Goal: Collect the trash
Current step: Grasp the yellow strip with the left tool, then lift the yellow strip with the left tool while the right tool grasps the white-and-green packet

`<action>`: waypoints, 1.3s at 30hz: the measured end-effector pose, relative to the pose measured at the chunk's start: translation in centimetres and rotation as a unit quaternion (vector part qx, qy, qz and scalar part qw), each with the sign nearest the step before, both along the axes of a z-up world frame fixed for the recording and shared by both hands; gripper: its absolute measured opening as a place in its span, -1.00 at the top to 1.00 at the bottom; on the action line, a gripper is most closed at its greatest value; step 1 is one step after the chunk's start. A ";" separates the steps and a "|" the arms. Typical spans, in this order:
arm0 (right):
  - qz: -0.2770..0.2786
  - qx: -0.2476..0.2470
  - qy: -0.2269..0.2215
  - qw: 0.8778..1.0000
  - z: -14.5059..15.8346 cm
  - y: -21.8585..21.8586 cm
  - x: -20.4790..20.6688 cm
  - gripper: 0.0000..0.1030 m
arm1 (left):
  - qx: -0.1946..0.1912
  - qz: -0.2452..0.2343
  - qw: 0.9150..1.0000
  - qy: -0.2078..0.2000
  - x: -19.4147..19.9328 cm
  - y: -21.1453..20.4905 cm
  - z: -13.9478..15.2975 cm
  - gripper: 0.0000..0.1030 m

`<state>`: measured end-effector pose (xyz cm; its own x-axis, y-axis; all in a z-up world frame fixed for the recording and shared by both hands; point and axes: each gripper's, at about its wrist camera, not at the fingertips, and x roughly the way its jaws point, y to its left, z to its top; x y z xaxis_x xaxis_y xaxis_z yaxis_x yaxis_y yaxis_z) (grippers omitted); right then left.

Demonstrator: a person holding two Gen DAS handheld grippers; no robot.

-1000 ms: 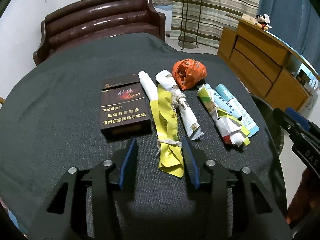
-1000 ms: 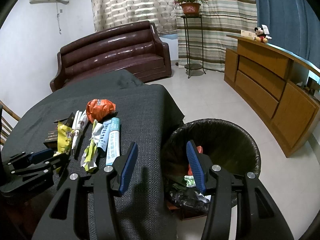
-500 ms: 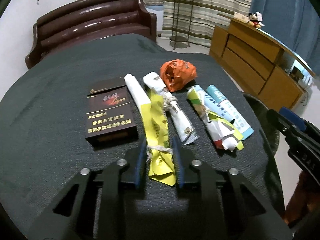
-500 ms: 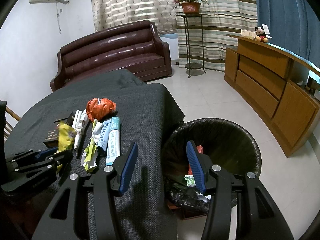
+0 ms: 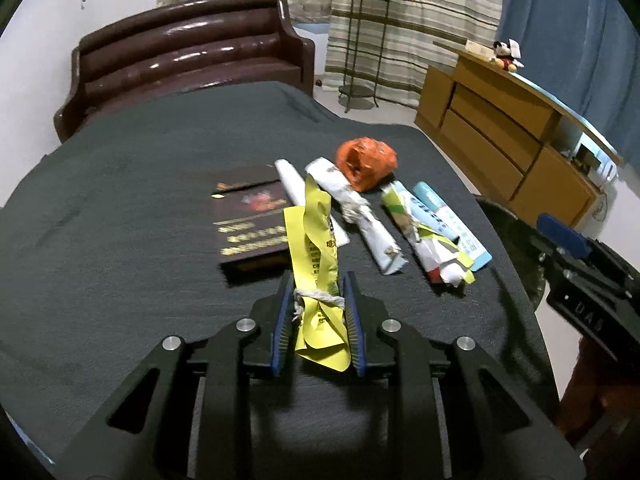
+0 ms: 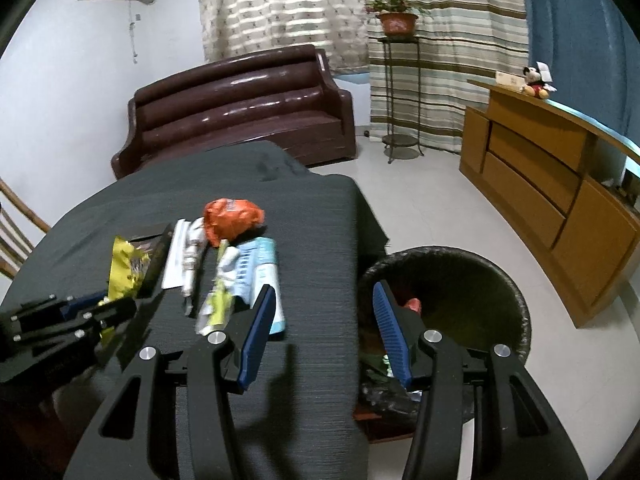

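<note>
left gripper is clamped on the knotted yellow plastic wrapper, lifted off the dark cloth table. right gripper hangs apart, empty. black-lined round bin holds some scraps; five-ish pieces left.

Brown sofa, potted plant, wooden sideboard, plush toy

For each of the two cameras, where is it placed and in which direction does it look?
Left wrist: on the left gripper, looking down over the table; its fingers pinch the yellow wrapper.
Right wrist: on the right gripper, open and empty, above the table edge and the trash bin.
Shared: the orange wrapper, the sofa, and each other's gripper.
</note>
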<state>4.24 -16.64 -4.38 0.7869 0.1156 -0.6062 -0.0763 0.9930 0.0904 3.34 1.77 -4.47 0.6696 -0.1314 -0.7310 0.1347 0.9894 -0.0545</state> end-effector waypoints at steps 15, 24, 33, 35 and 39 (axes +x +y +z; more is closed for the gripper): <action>0.063 -0.014 0.025 0.998 -0.2 5.8 0.4 0.24 | 0.012 0.067 0.998 -0.004 -0.3 6.8 0.8 0.53; 0.079 -0.025 0.049 0.995 -0.5 7.3 1.0 0.29 | 0.001 0.079 0.997 0.001 -0.3 8.8 0.4 0.53; 0.070 -0.006 0.063 0.996 -0.5 7.1 1.8 0.46 | -0.007 0.085 0.996 0.000 -0.1 10.0 0.1 0.53; 0.067 -0.005 0.065 0.996 -0.6 7.1 2.1 0.52 | -0.008 0.088 0.996 0.000 -0.1 10.2 0.0 0.53; 0.065 -0.008 0.072 0.995 -0.7 7.4 2.3 0.55 | -0.011 0.088 0.996 0.004 0.1 10.6 -0.2 0.53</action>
